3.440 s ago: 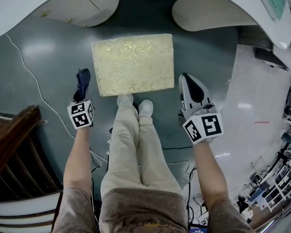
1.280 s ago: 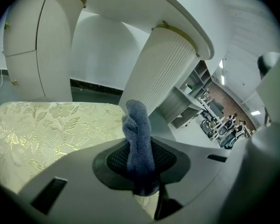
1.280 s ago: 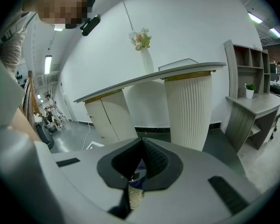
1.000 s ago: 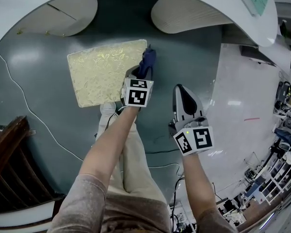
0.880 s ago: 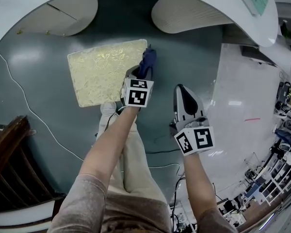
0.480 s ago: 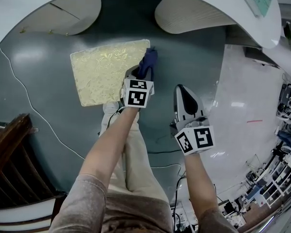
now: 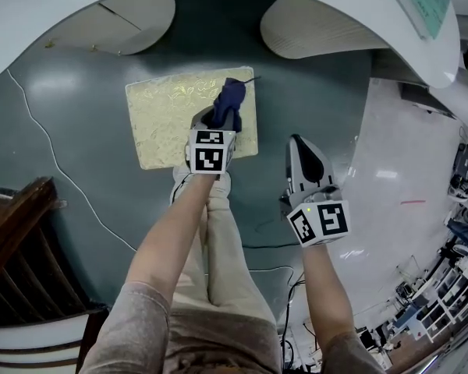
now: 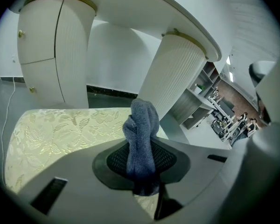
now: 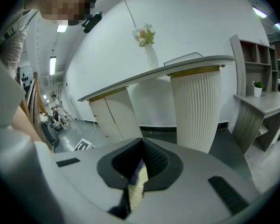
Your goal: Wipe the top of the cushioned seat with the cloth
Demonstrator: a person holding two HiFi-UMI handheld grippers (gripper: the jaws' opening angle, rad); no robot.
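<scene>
The cushioned seat (image 7: 171, 119) is a gold, leaf-patterned rectangle on the grey floor, straight ahead of the person's shoes. My left gripper (image 7: 217, 121) is over its right part, shut on a bunched blue cloth (image 7: 229, 98) that rests on the seat top near the far right corner. In the left gripper view the cloth (image 8: 141, 134) sticks up between the jaws of the left gripper (image 8: 143, 164), with the seat (image 8: 60, 134) spreading to the left. My right gripper (image 7: 305, 160) hangs over bare floor to the seat's right, shut and holding nothing; its view shows the jaws of the right gripper (image 9: 139, 164) together.
A white curved desk on two pedestals (image 7: 320, 29) (image 7: 117, 26) arches beyond the seat. A thin white cable (image 7: 58, 170) trails over the floor at left. Dark wooden steps (image 7: 15, 240) stand at lower left. A pale floor panel (image 7: 405, 178) lies to the right.
The left gripper has carried the cloth from the seat's right edge leftward onto the seat top. The right gripper has stayed in place.
</scene>
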